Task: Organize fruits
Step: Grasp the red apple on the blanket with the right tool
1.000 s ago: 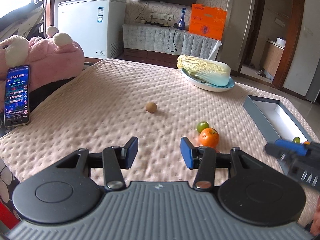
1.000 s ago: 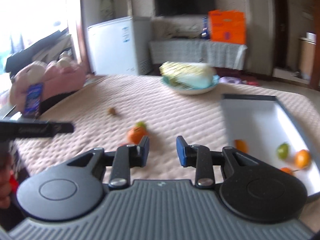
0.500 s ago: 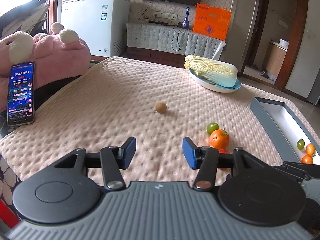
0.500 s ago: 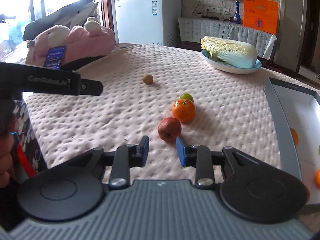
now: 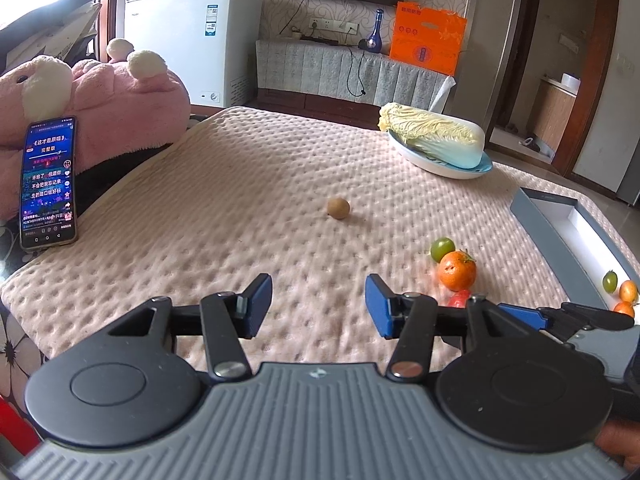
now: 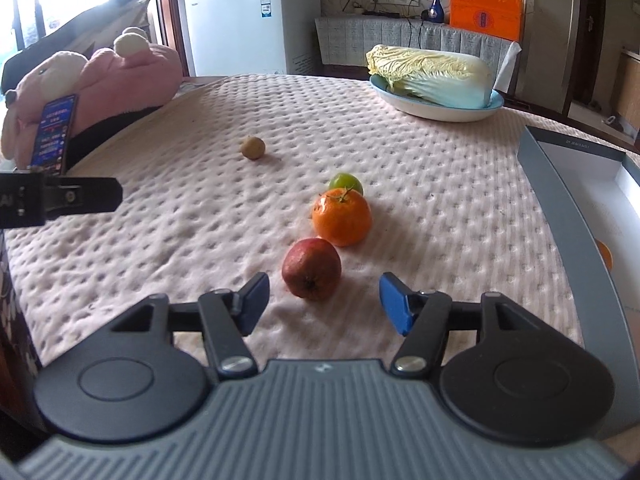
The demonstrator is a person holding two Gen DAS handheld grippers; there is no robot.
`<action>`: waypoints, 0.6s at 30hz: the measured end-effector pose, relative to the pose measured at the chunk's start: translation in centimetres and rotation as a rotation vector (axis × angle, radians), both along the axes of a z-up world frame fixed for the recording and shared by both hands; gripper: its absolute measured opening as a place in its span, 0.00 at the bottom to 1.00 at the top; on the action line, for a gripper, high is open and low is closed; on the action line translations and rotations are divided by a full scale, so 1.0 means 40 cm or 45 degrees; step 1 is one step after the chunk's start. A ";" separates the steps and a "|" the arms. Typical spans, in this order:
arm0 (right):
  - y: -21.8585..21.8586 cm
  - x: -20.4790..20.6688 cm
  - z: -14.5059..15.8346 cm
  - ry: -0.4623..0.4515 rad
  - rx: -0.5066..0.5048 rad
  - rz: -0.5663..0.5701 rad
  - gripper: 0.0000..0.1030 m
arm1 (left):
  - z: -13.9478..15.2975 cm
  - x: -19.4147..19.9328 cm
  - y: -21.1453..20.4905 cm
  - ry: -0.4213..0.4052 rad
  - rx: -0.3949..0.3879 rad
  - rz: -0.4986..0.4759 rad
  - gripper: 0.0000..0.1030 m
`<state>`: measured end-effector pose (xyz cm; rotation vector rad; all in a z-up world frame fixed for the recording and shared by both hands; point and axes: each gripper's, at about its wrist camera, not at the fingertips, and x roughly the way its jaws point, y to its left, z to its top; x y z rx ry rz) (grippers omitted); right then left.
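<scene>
A red apple (image 6: 312,269) lies on the pink quilted table, just ahead of my right gripper (image 6: 324,304), which is open and empty with the apple close to the gap between its fingers. An orange (image 6: 342,218) and a green fruit (image 6: 346,184) lie right behind it, and a small brown fruit (image 6: 253,147) lies farther left. My left gripper (image 5: 318,306) is open and empty above the table; in its view the orange (image 5: 457,270), green fruit (image 5: 442,249) and brown fruit (image 5: 338,208) show. A grey box (image 5: 560,240) at the right holds several small fruits (image 5: 610,280).
A plate with a napa cabbage (image 6: 432,76) stands at the far right of the table. A phone (image 5: 49,182) leans on a pink plush toy (image 5: 100,96) at the left edge. The grey box wall (image 6: 560,208) runs along the right side.
My right gripper swung left from the box to the fruit cluster, came close to the red apple and opened wider. My left gripper stayed open and shifted slightly.
</scene>
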<state>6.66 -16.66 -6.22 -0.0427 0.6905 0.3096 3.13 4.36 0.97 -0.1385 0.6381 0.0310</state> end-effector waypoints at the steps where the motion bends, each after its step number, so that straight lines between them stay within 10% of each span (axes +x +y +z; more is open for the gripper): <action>1: 0.003 0.003 -0.002 0.003 -0.003 -0.002 0.61 | -0.001 0.001 0.001 0.001 -0.002 -0.001 0.56; 8: 0.006 0.014 0.000 0.003 -0.010 -0.013 0.34 | -0.004 0.010 0.005 0.003 -0.004 -0.002 0.56; 18: -0.016 -0.007 0.019 0.034 -0.019 0.021 0.34 | -0.006 0.021 -0.003 0.003 -0.010 -0.018 0.56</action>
